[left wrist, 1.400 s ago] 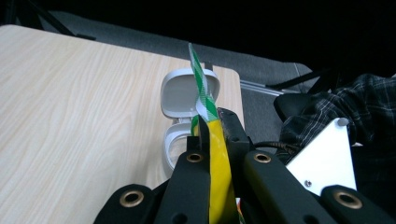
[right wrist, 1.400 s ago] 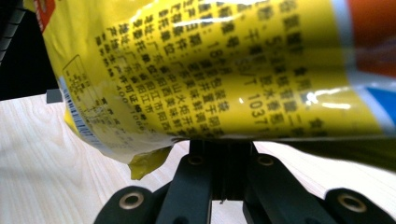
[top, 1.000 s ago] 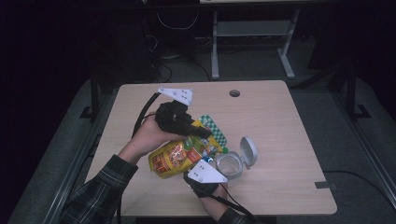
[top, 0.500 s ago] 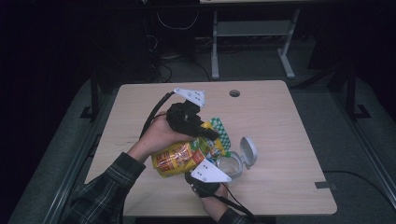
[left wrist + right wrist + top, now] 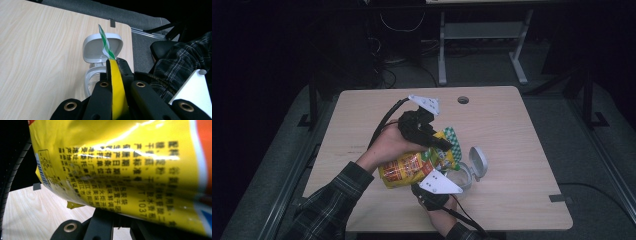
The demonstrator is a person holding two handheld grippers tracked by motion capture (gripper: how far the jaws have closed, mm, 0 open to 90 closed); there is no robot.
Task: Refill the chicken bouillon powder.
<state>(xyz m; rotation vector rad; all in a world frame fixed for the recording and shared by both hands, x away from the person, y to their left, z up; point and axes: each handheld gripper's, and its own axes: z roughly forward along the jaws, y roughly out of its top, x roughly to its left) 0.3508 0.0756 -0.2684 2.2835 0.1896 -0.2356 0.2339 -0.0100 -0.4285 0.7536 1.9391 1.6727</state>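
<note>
Two grippers work together here, and the yellow snack bag (image 5: 412, 167) hangs between them, just left of centre in the high view. Your left gripper (image 5: 437, 142) is pressed together on the top edge of the bag; in the left gripper view the yellow foil runs up between the two black jaws, and the green checkered strip (image 5: 105, 43) stands out above them. Your right gripper (image 5: 437, 184) sits low in the centre of the high view, under the bag, near the clear container (image 5: 459, 176). I cannot tell if its jaws are spread or closed, because the bag covers them in the right gripper view.

The container stands on the counter (image 5: 522, 145) with its grey flip lid (image 5: 477, 162) open, leaning to the right. The step looks like pouring the snack into this container, though the mouth of the bag is hidden.

To do it well, bring the checkered end of the bag directly over the opening before you tilt more. Keep the left gripper firm on the seam, because the foil is probably slippery. Lift the bottom of the bag slowly, so the content comes little by little. Take care that the bag does not push the lid or move the container, which looks light.
</note>
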